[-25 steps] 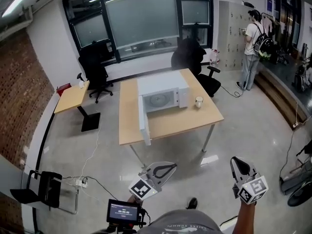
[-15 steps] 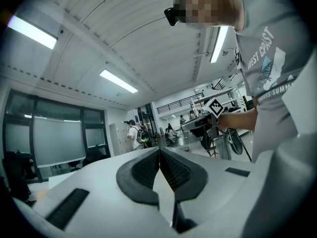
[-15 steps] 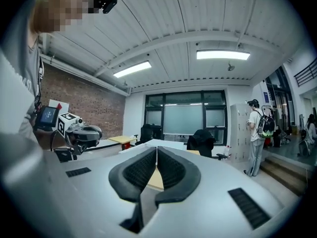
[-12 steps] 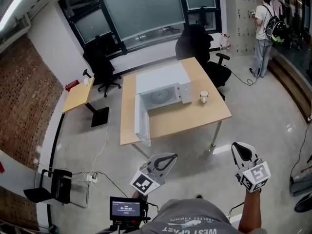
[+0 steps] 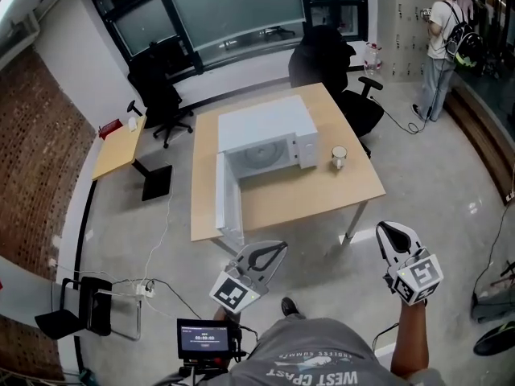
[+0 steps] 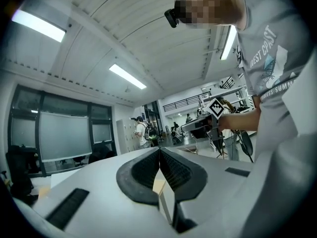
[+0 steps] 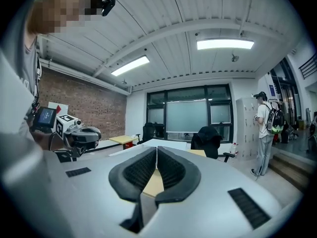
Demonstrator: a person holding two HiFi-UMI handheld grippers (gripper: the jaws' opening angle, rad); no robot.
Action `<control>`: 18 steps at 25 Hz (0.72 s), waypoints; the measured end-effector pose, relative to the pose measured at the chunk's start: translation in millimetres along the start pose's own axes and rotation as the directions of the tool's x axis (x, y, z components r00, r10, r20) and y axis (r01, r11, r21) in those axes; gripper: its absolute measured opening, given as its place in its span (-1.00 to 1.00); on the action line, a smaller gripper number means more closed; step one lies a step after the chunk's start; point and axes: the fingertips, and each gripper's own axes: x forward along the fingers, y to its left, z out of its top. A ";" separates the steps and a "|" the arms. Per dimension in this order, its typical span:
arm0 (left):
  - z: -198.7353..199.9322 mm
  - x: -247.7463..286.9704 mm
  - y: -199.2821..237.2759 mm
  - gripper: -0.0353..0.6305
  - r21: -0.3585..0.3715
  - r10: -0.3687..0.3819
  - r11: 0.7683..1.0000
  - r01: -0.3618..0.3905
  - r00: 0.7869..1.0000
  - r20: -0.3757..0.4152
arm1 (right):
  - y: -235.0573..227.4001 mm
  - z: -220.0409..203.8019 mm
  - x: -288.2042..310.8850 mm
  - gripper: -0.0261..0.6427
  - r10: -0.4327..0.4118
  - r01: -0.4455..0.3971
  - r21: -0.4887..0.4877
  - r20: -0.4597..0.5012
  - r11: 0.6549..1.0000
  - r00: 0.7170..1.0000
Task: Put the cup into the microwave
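The table (image 5: 310,199) and microwave (image 5: 259,125) now loom nearer than before.

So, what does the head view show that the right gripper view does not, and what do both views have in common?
Only the head view: the cup on the table, beside the microwave, whose door stands open. Only the right gripper view: the ceiling lights and the jaws of the right gripper, together and empty. Both: the left gripper, the brick wall and the person with a backpack.
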 end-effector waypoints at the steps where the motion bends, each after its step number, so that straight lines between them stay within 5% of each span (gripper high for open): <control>1: 1.1 4.1 9.3 -0.83 0.008 -0.009 1.000 0.009 1.000 0.011 | -3.6 2.2 8.8 -0.86 -0.006 0.006 -0.001 -0.002 1.000 1.000; 13: -13.6 12.4 122.3 -0.83 0.012 -0.070 0.998 0.069 0.996 0.059 | -25.2 16.6 113.4 -0.86 -0.123 0.123 -0.020 -0.010 0.992 0.992; 18: -27.5 11.1 143.1 -0.83 -0.044 -0.068 0.997 0.070 0.996 0.055 | -43.3 0.3 152.0 -0.86 -0.145 0.143 -0.024 -0.062 0.989 0.988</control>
